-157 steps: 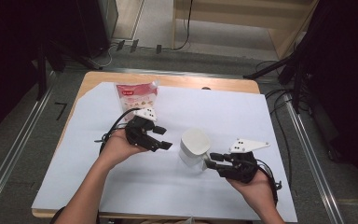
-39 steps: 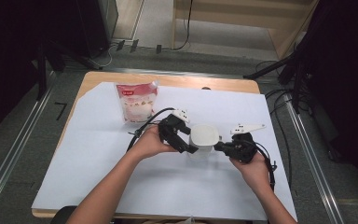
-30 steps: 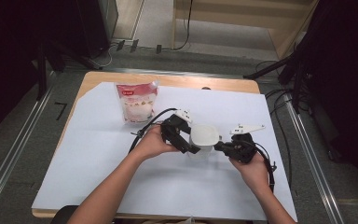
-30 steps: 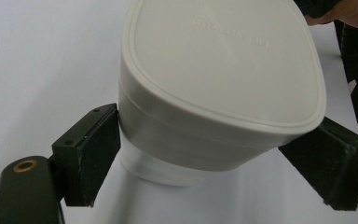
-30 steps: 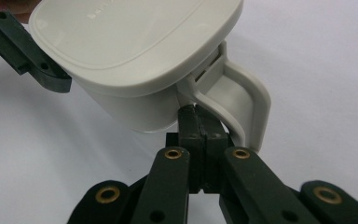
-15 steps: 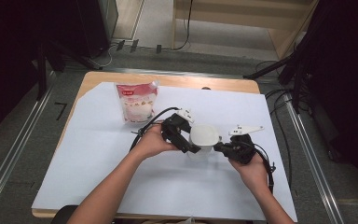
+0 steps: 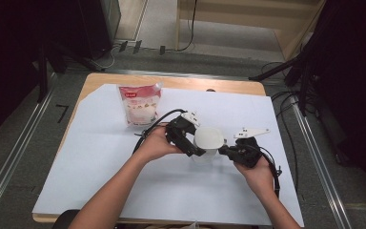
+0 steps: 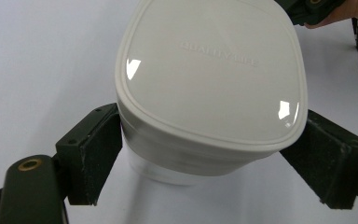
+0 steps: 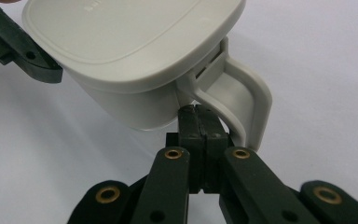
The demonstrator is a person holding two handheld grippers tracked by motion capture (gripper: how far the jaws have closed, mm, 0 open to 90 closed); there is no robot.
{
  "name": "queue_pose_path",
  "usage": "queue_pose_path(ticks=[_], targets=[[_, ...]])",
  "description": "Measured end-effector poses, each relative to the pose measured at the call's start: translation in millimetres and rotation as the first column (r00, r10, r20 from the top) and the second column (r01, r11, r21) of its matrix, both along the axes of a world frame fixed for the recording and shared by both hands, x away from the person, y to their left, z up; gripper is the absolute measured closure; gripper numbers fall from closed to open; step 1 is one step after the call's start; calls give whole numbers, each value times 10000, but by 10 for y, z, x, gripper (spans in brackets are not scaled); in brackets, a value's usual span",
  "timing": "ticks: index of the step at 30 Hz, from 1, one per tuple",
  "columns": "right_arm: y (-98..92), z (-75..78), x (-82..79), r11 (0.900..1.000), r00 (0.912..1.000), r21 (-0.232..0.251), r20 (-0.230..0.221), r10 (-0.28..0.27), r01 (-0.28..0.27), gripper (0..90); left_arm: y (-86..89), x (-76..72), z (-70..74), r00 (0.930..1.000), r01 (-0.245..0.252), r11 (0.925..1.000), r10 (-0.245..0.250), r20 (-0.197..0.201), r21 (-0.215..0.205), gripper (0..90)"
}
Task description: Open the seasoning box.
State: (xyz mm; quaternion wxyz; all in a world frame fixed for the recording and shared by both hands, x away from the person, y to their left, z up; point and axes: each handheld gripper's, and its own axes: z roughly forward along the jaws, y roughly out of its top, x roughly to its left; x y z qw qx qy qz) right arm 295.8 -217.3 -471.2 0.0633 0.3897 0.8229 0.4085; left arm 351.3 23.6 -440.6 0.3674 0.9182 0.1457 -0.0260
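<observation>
Nothing shifted — white lidded container [image 8: 209, 79], rounded-square lid, side handle [image 9: 242, 102].

From above my side of the table [image 7: 100, 191], one camera looks forward and down at the whole white surface. The camera on my left gripper [image 8: 200, 182] sits very close, looking along its jaws. The camera on my right gripper [image 9: 199, 135] does likewise. All three share the lidded container [image 7: 208, 143].

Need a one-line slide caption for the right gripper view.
Shut right hand-held gripper poked through the handle of a lidded white container on white paper.
</observation>
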Motion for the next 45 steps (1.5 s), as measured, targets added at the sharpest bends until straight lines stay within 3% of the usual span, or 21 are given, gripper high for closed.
queue_pose_path(ticks=[8, 13, 26, 36, 43, 45], targets=[[-1, -1, 1, 10000, 10000, -6, 22, 10, -10, 900, 2, 0, 22, 10000, 51, 9999, -52, 84, 126, 163], [-3, -2, 4, 10000, 10000, 1, 16, 32, -32, 900, 28, 7, 49, 10000, 23, 9997, -22, 22, -229, 171], [-2, -1, 2, 10000, 10000, -17, 16, 20, -20, 900, 16, -25, 137, 9993, 10, 9999, -6, 366, -104, 183], [0, -2, 0, 10000, 10000, 2, 14, -2, 2, 900, 4, -28, 175, 9996, -65, 10000, 66, 263, -6, 185], [0, -4, -2, 10000, 10000, 38, 4, -12, 12, 900, -9, -58, 260, 9981, -87, 10000, 88, 603, -24, 197], [-3, -2, -3, 10000, 10000, 48, 46, -15, 15, 900, -4, -90, 306, 9960, -10, 10000, 12, 897, -22, 226]])
